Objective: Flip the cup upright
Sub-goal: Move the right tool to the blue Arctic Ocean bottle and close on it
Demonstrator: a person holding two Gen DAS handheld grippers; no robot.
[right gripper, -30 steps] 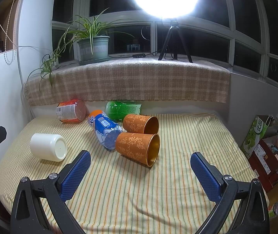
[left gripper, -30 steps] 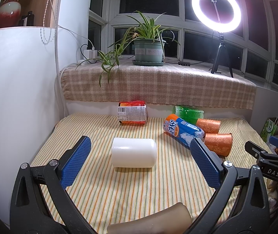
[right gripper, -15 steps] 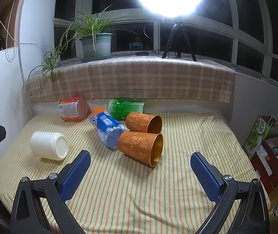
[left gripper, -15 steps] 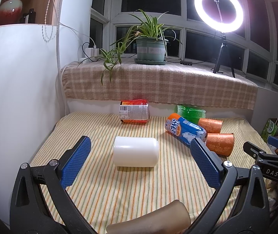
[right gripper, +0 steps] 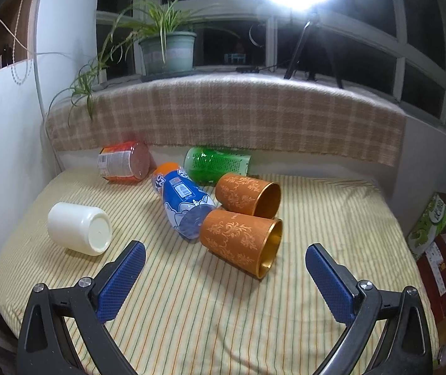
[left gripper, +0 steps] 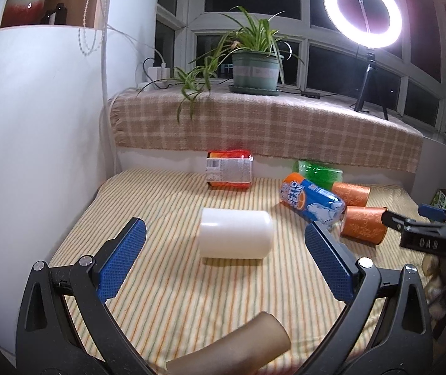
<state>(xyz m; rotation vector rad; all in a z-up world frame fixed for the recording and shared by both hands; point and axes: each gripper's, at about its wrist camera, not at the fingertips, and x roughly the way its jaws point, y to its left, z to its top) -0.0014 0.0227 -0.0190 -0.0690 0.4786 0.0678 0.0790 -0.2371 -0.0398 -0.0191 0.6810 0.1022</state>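
Note:
A white cup (left gripper: 234, 233) lies on its side on the striped cloth, ahead of my open, empty left gripper (left gripper: 226, 259); it also shows in the right wrist view (right gripper: 79, 232), bottom facing the camera. Two orange patterned cups lie on their sides: the nearer one (right gripper: 241, 245) just ahead of my open, empty right gripper (right gripper: 225, 276), the farther one (right gripper: 248, 195) behind it. Both show in the left wrist view, the near cup (left gripper: 363, 229) and the far cup (left gripper: 351, 193). The right gripper's tip (left gripper: 423, 232) shows at the right edge.
A blue bottle (right gripper: 185, 206) lies beside the orange cups, a green bottle (right gripper: 216, 164) and an orange-labelled container (right gripper: 122, 167) behind. A brown cardboard tube (left gripper: 232, 350) lies near the left gripper. A white wall (left gripper: 35, 156) bounds the left; a plaid-covered sill (right gripper: 223, 118) bounds the back.
Both views shifted slightly: the white cup and the orange cups sit a little closer in the frames. Both grippers stay open and empty.

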